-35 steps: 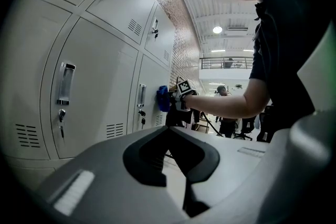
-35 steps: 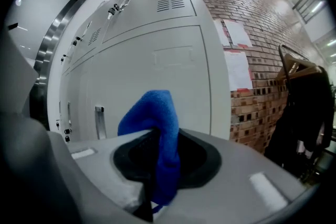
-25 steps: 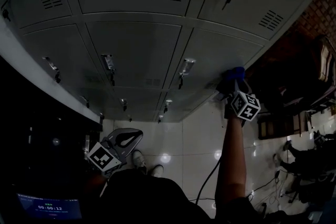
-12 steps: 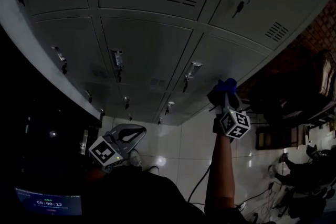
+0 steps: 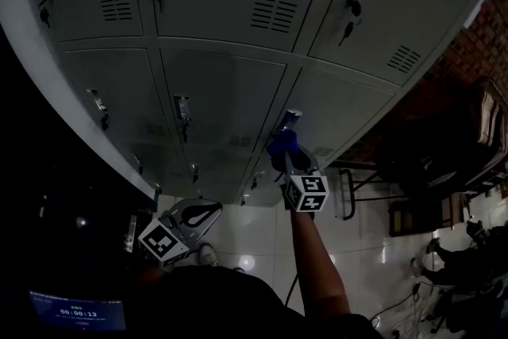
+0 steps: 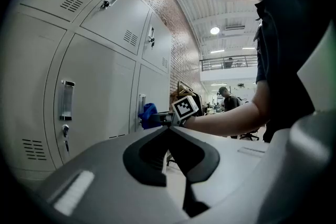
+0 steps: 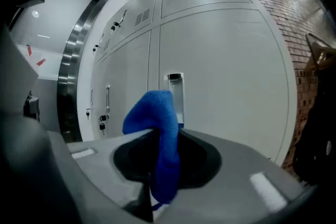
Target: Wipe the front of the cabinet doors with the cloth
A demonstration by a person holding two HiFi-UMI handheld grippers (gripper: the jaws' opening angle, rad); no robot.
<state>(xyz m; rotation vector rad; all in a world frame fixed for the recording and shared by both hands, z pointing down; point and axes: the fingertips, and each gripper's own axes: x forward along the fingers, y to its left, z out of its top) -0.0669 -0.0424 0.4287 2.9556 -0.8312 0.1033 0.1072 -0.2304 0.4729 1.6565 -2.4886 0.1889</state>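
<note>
The right gripper (image 5: 290, 163) has slid left from the frame's right toward centre, clamping the cloth (image 5: 282, 142) against a door (image 5: 349, 103) by its handle (image 5: 289, 121); the left gripper (image 5: 193, 212), lower left, is closed and empty; most doors probably remain unwiped

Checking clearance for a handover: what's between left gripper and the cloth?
Nothing: the left gripper view shows only open air between the left gripper and the blue cloth, beside the cabinet doors.

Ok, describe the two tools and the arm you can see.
The left tool and right tool are grey moulded shells with black inner faces. Each carries a white cube of black square markers. The right forearm is bare; the shirt is dark.
</note>
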